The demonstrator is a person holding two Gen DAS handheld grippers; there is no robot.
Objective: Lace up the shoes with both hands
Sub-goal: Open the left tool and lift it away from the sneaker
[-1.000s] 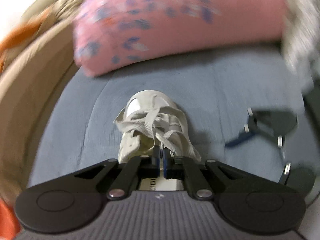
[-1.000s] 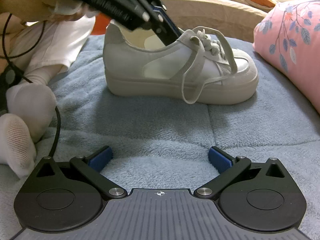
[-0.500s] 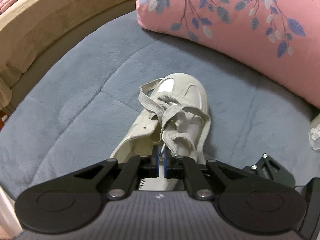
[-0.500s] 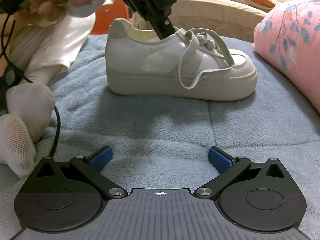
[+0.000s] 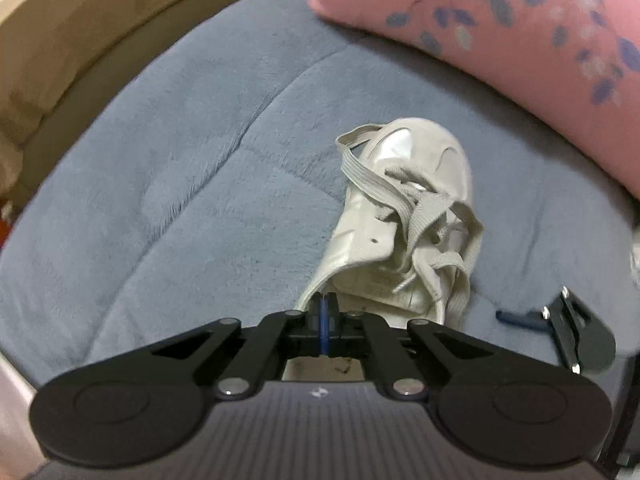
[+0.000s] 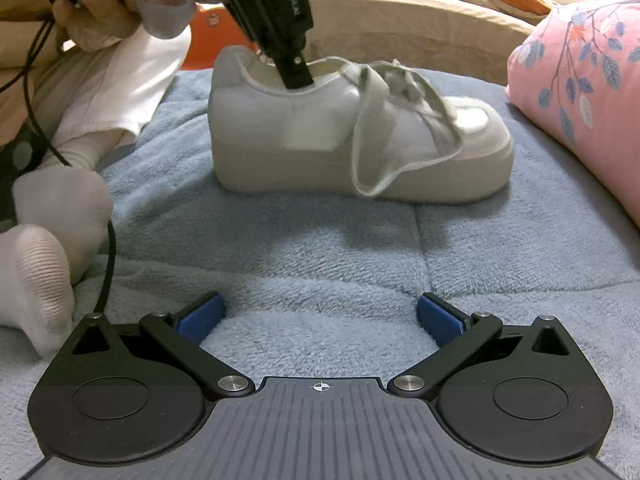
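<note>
The left wrist camera looks steeply down, close over the sneaker's [image 5: 404, 216] heel, facing toeward. The right wrist camera sits low on the blue blanket [image 6: 320, 260], farther back, viewing the sneaker side-on. Both share sneaker, blanket and pink pillow [image 5: 500, 28].

Left hand-held gripper [image 5: 324, 312] pressed closed, tilted down; right hand-held gripper [image 6: 319, 318] spread wide

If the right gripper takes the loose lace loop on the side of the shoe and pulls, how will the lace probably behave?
The lace loop hangs slack down the shoe, so it is probably floppy and will follow the pull. It looks flat and woven, so likely not slippery. The thick flat sole suggests the shoe may slide on the blanket rather than tip.
</note>
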